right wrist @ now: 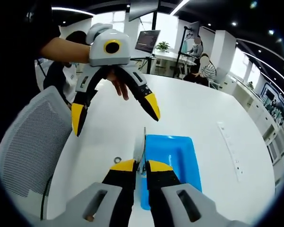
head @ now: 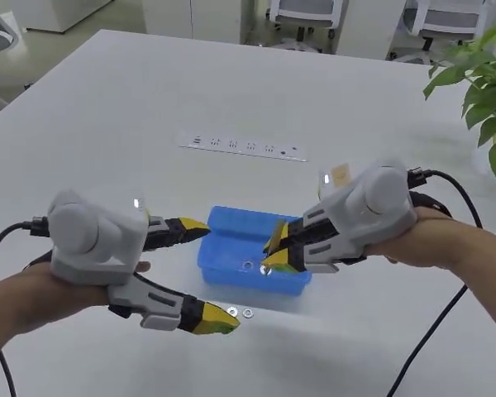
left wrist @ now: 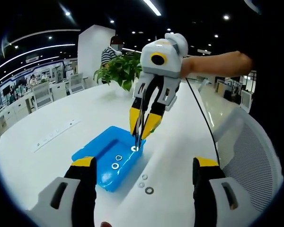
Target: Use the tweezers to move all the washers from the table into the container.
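Observation:
A blue container sits mid-table with two washers inside. My right gripper is shut on thin metal tweezers. Their tip points down at a washer by the container's rim; whether it is pinched I cannot tell. Loose washers lie on the table just in front of the container. My left gripper stands open and holds nothing, its jaws on either side of the container's left end and the loose washers.
A white power strip lies further back on the table. A green plant stands at the right edge. Office chairs are behind the table, and a mesh chair is close to its near side. Cables trail from both grippers.

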Tool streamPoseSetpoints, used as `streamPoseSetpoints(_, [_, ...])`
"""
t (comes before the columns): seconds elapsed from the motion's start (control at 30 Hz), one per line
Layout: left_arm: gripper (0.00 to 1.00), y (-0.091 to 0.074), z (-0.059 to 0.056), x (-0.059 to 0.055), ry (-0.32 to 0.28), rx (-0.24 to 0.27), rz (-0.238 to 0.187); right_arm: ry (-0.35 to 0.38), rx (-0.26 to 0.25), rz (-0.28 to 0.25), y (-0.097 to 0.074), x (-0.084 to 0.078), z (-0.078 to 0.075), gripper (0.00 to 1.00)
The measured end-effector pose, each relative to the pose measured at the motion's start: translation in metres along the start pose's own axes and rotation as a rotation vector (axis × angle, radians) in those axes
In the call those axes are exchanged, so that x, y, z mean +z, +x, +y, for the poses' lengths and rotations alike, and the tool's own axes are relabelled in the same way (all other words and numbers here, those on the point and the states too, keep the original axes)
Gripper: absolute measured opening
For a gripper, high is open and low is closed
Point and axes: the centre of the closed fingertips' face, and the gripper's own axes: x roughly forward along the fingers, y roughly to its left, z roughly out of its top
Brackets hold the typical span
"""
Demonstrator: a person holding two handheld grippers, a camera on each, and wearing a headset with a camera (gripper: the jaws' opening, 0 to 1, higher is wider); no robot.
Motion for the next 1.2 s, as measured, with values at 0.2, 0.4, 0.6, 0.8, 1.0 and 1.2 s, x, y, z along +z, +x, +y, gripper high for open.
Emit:
streamPoseSetpoints(0.2, [0.97, -0.001, 0.003, 0.0, -0.008, 0.017, -0.005, 0.004, -0.012, 0.006, 0.0, -0.006, -0.008, 0.09])
streamPoseSetpoints(0.4, [0.99, -0.001, 0.008, 0.002, -0.01, 0.033, -0.013, 0.003, -0.028, 0.013, 0.004, -0.013, -0.016, 0.09])
streamPoseSetpoints(0.6, [0.99, -0.002, 0.012, 0.004, -0.014, 0.04, -0.02, 0.006, -0.035, 0.016, 0.009, -0.019, -0.022, 0.09])
streamPoseSetpoints(0.8, [0.99, -0.002, 0.016, 0.006, -0.013, 0.04, -0.017, 0.003, -0.036, 0.021, 0.016, -0.025, -0.027, 0.1])
streamPoseSetpoints(1.0, [0.94, 0.001, 0.019, 0.008, -0.01, 0.031, -0.011, -0.006, -0.027, 0.032, 0.022, -0.034, -0.029, 0.1])
streamPoseSetpoints(1.2, [0.87, 0.006, 0.02, 0.014, -0.001, 0.017, -0.015, -0.003, -0.024, 0.038, 0.026, -0.041, -0.032, 0.1])
